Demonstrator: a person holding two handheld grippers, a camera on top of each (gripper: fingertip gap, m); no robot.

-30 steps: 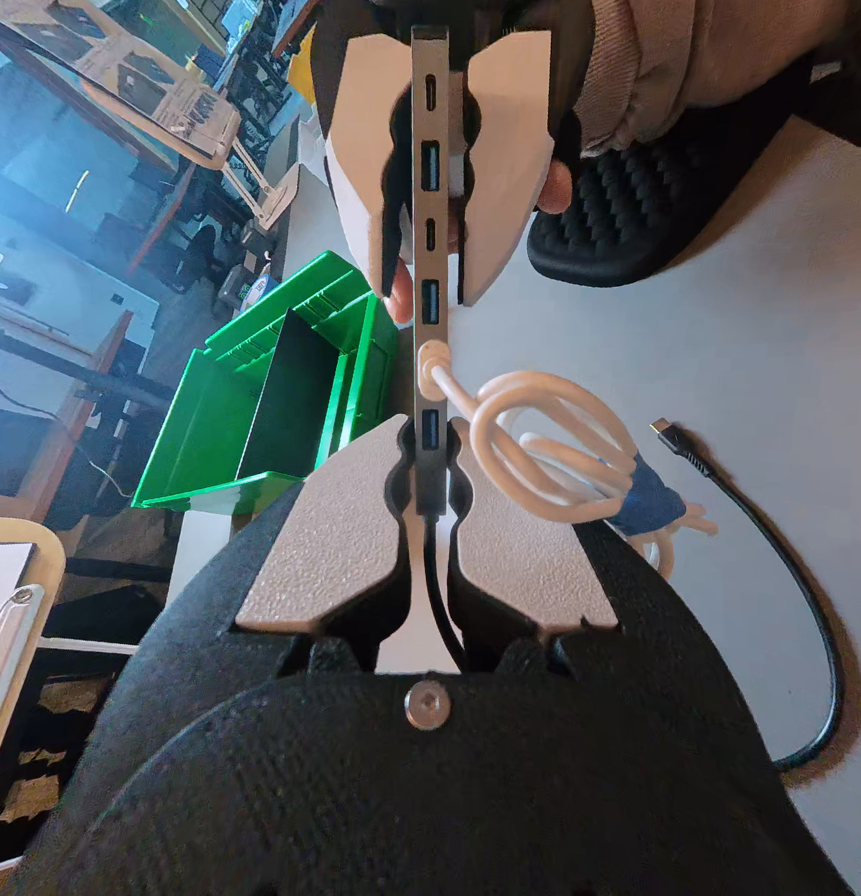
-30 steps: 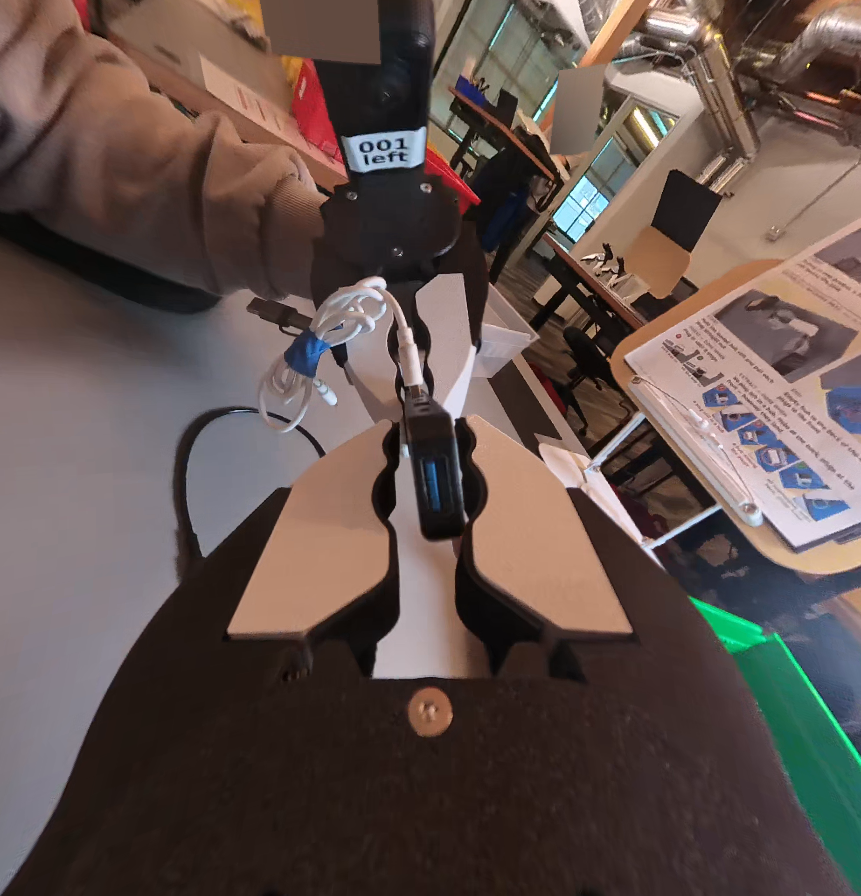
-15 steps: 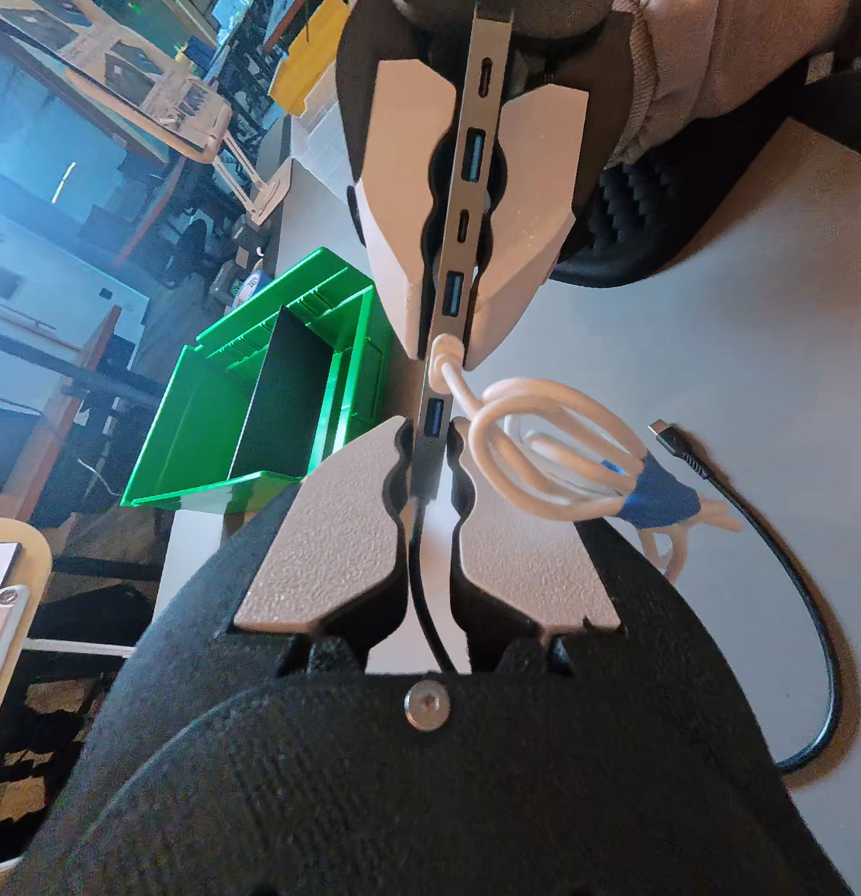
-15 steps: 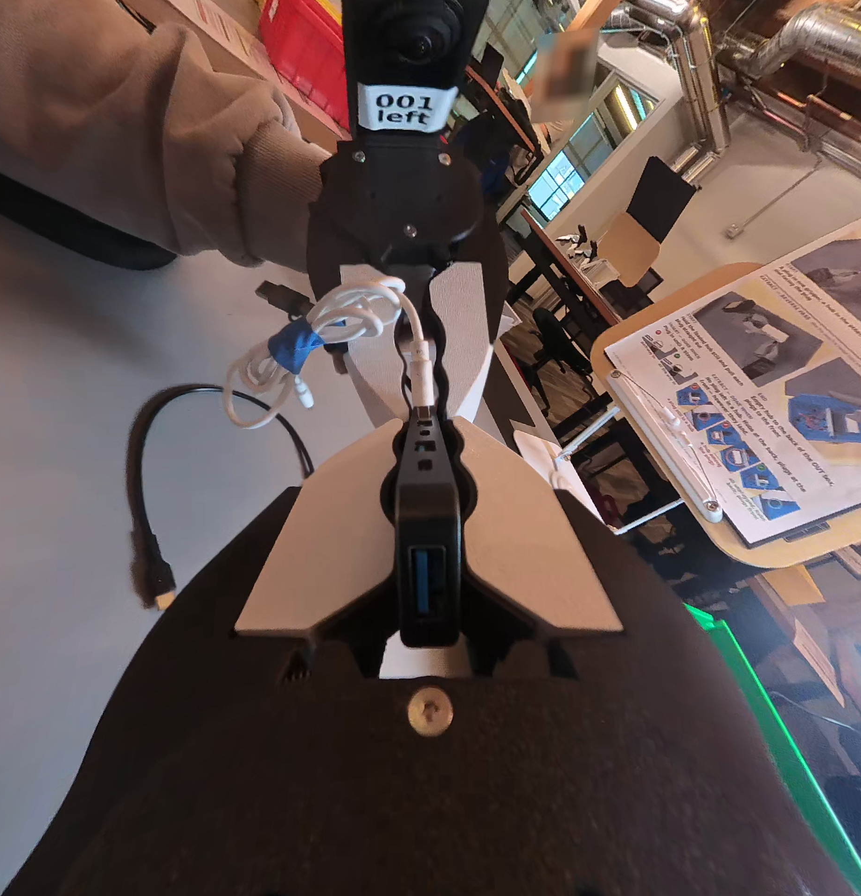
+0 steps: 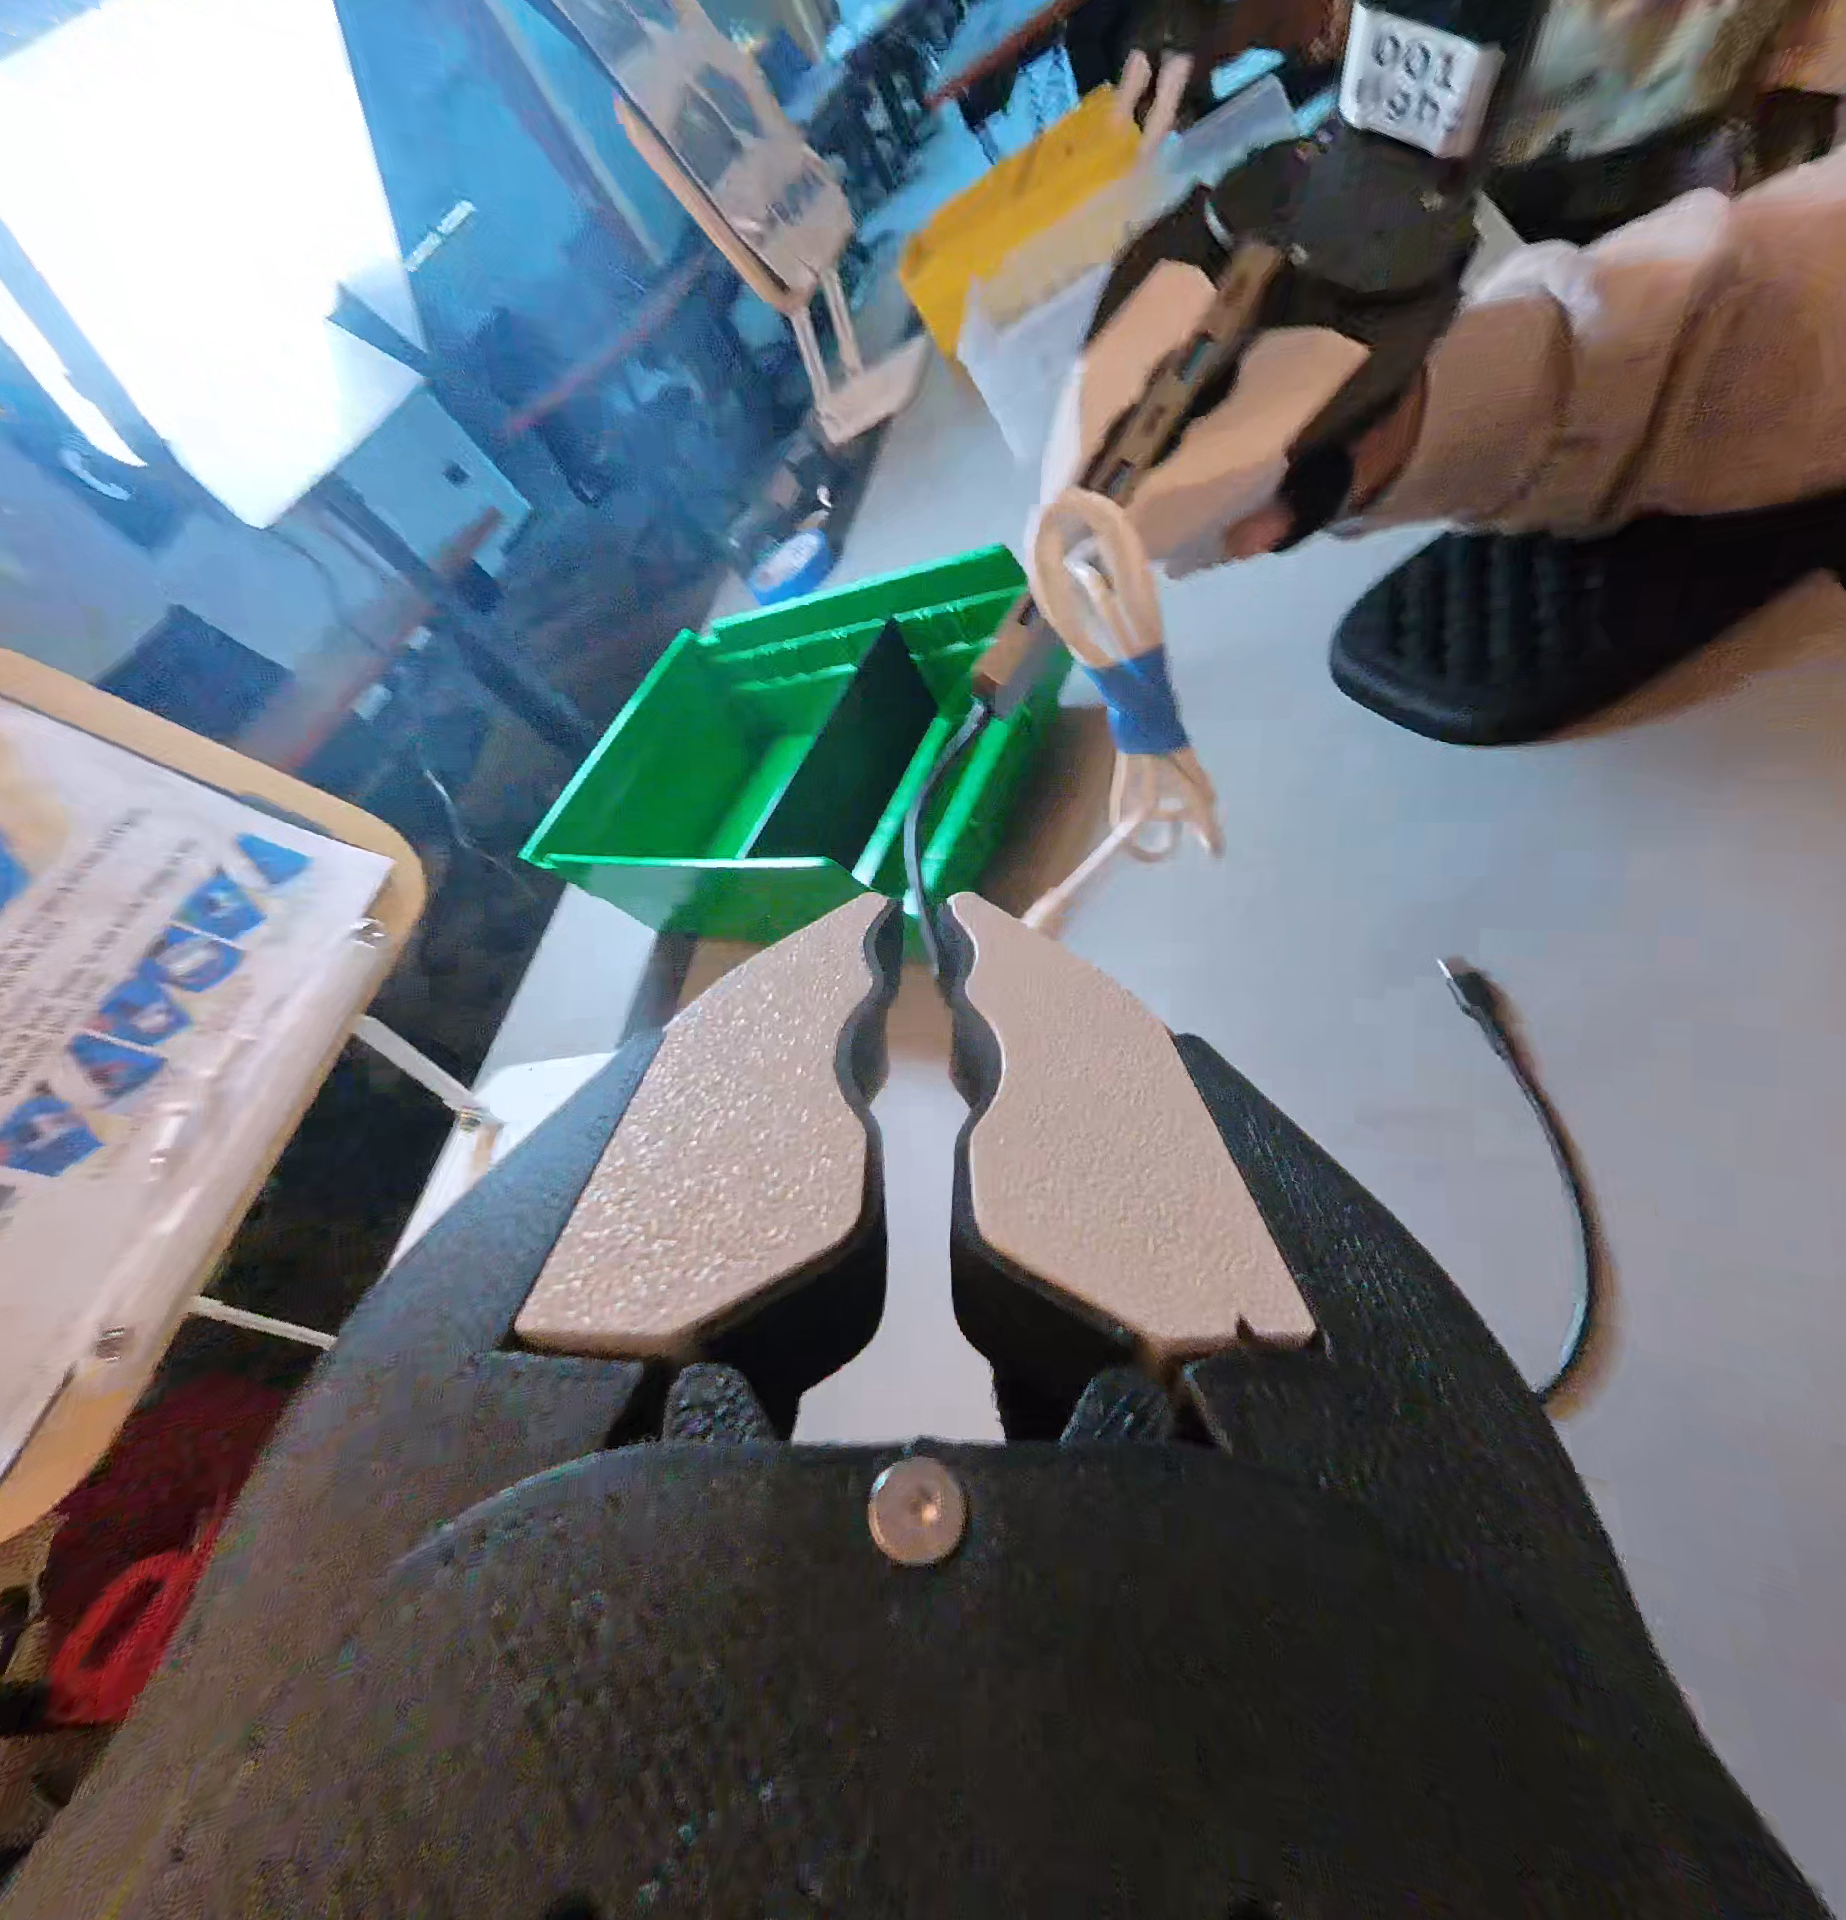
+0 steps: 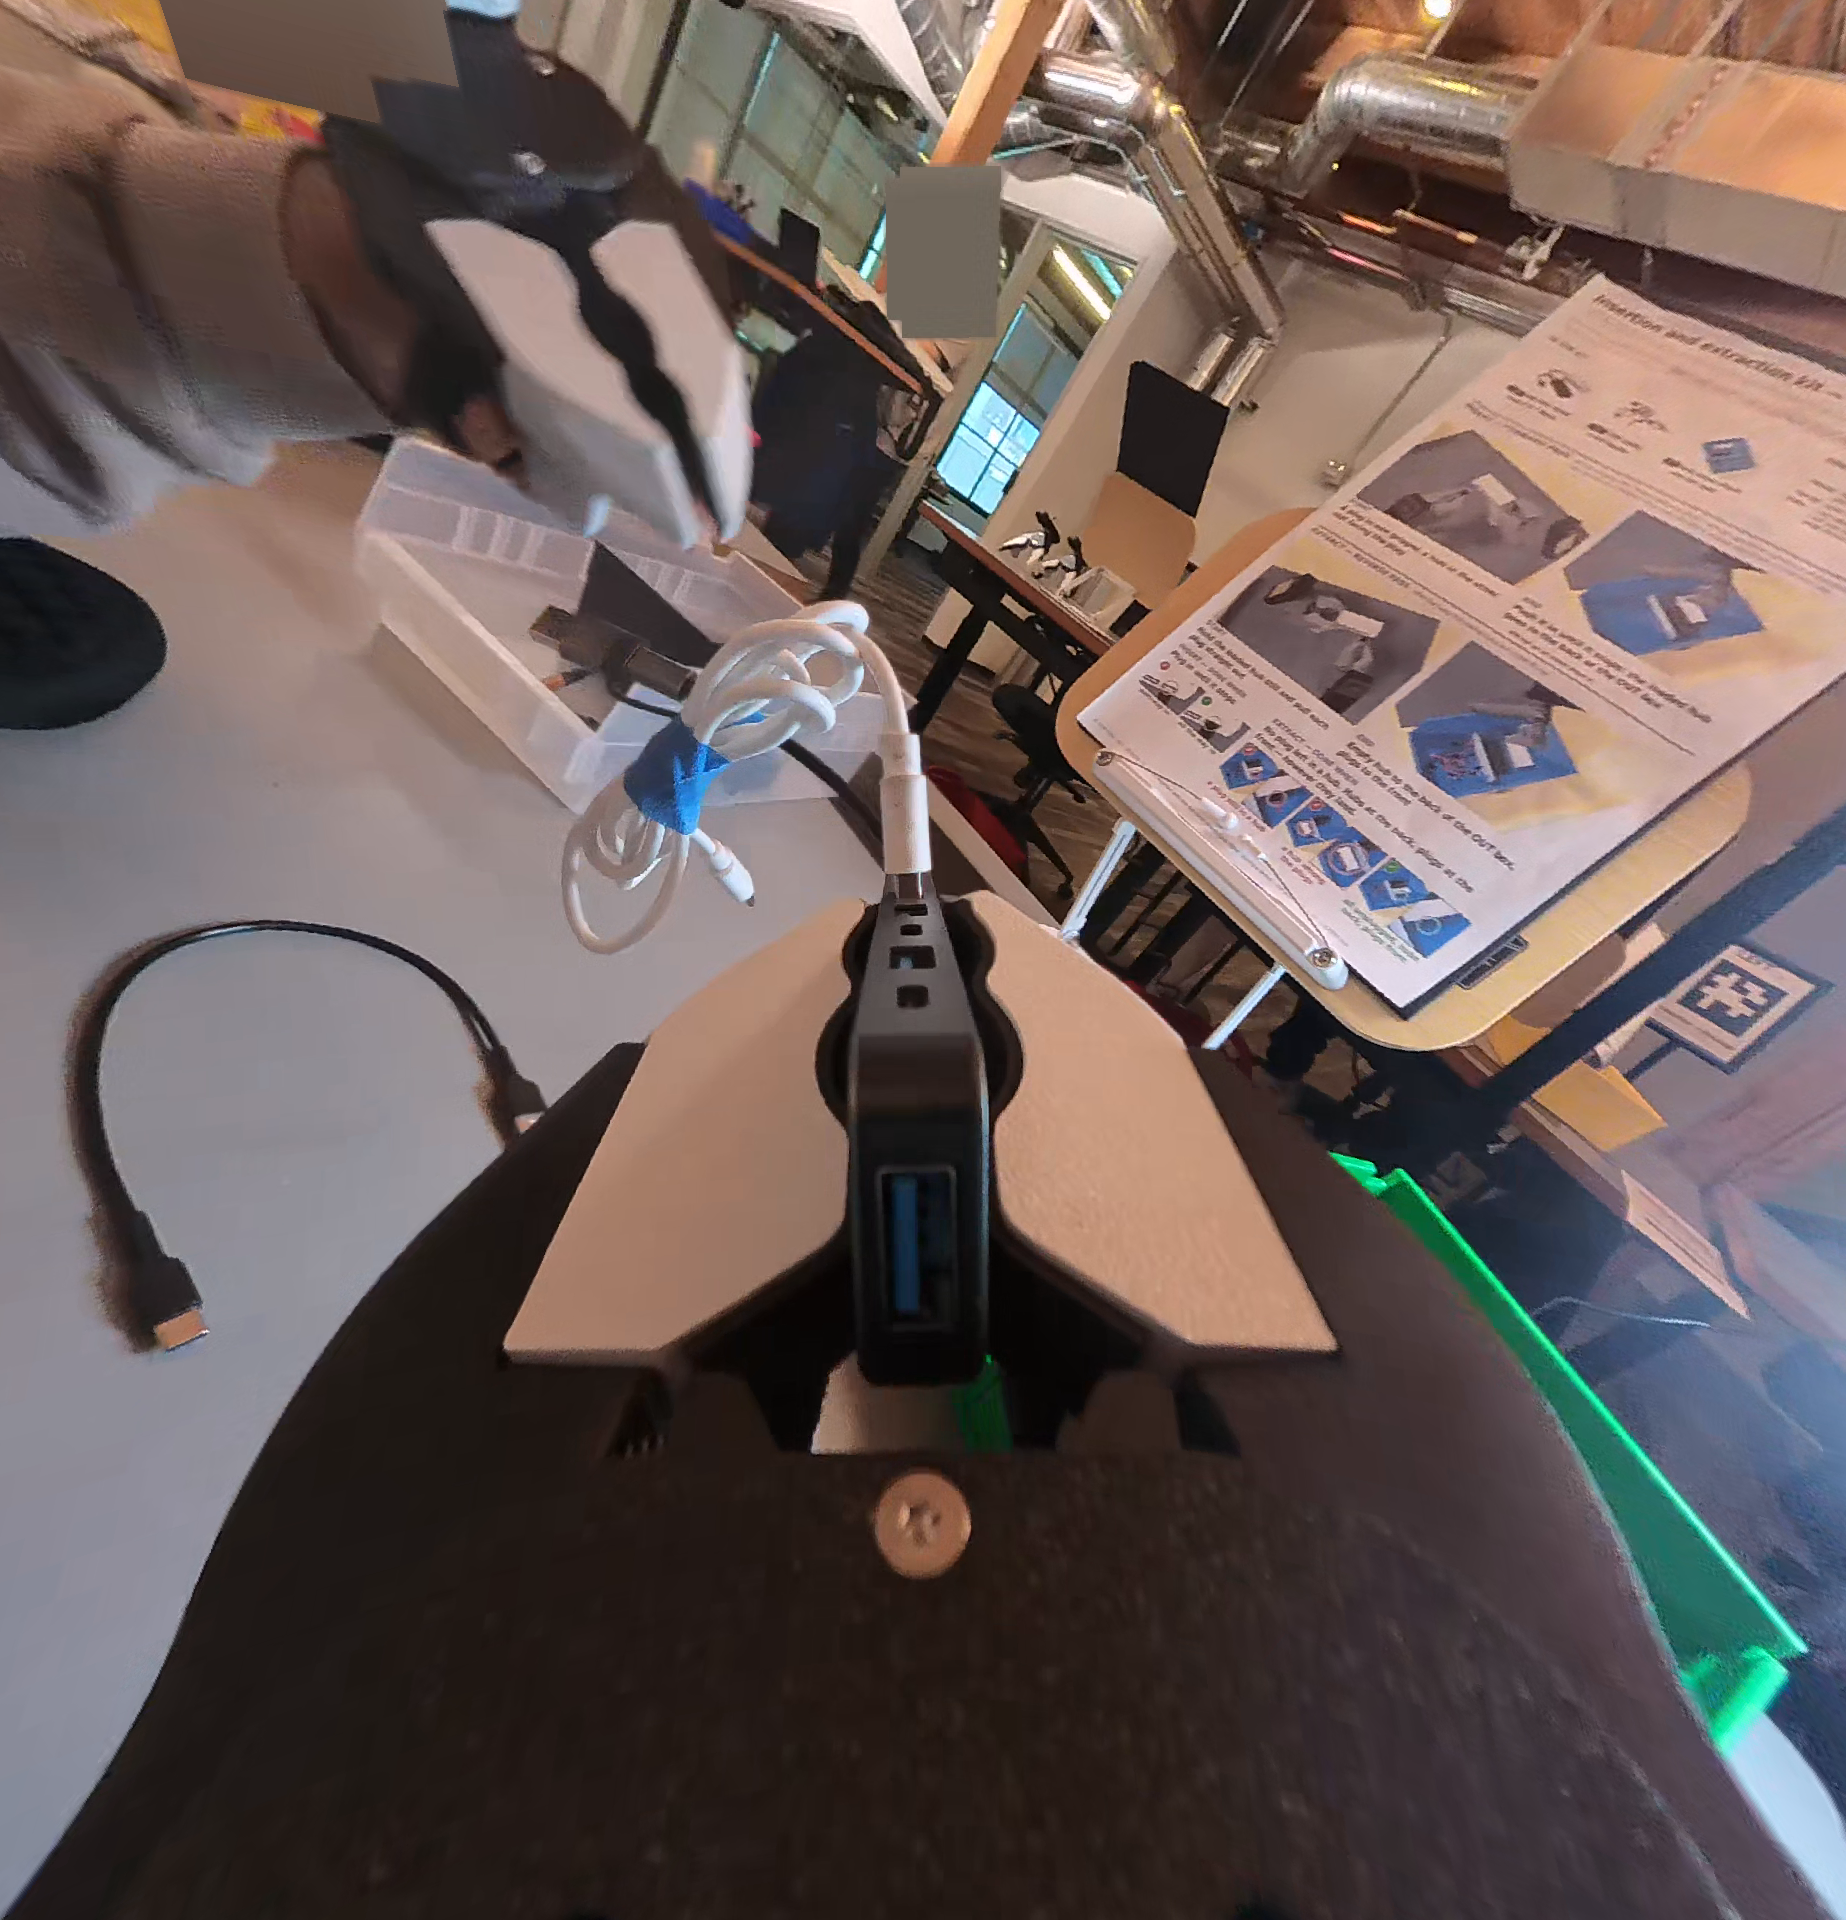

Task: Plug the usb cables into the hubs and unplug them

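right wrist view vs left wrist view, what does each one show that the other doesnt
Only the right wrist view shows the clear plastic tray with dark adapters in it. Only the left wrist view shows the inside of the green bin with its black divider. Both show the hub clamped in the right gripper, the white cable plugged into it, the black cable on the table, and the empty left gripper.

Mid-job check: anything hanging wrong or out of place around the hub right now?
Yes: the taped white cable coil hangs in mid-air from the slim dark grey hub in the right tool, its weight seemingly on the plug alone. The hub's black lead trails loose on the grey table, unplugged.
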